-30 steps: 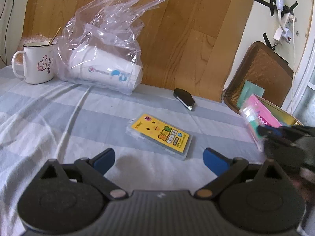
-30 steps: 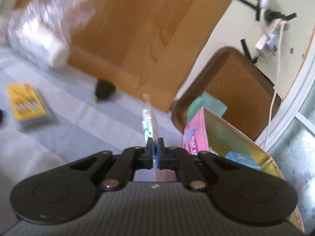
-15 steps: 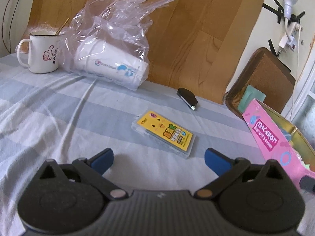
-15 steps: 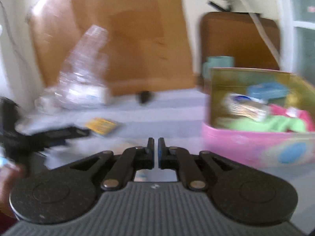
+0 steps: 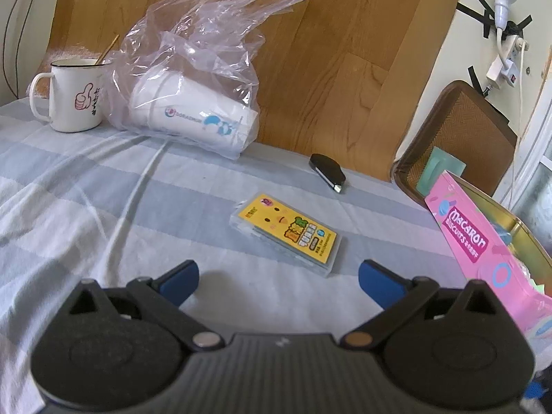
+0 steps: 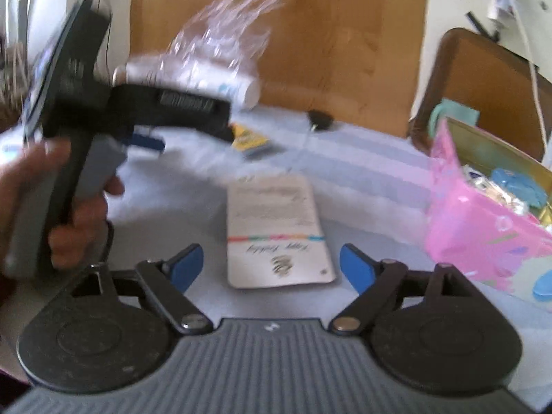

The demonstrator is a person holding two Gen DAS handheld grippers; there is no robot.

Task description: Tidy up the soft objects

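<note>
My left gripper [image 5: 279, 283] is open over the striped cloth, nothing between its blue pads. Just ahead of it lies a yellow card pack [image 5: 286, 238]. At the right stands the pink Macaron tin [image 5: 476, 238], open, with soft packets inside [image 6: 510, 186]. My right gripper [image 6: 270, 267] has its jaws opening wide and grips nothing. A white card with a coloured band [image 6: 279, 238] lies flat on the cloth between and just beyond its fingers. In the right wrist view a hand [image 6: 69, 207] holds the left gripper [image 6: 138, 114] at the left.
A clear plastic bag with white cups [image 5: 193, 103] and a white mug [image 5: 74, 96] stand at the back by a wooden board. A small black object [image 5: 327, 174] lies near it. A brown woven basket [image 5: 459, 145] stands behind the tin.
The right gripper was shut on a thin packet. It passed by the tin, swung left and opened, and the packet is no longer in it. The left gripper stayed put.
</note>
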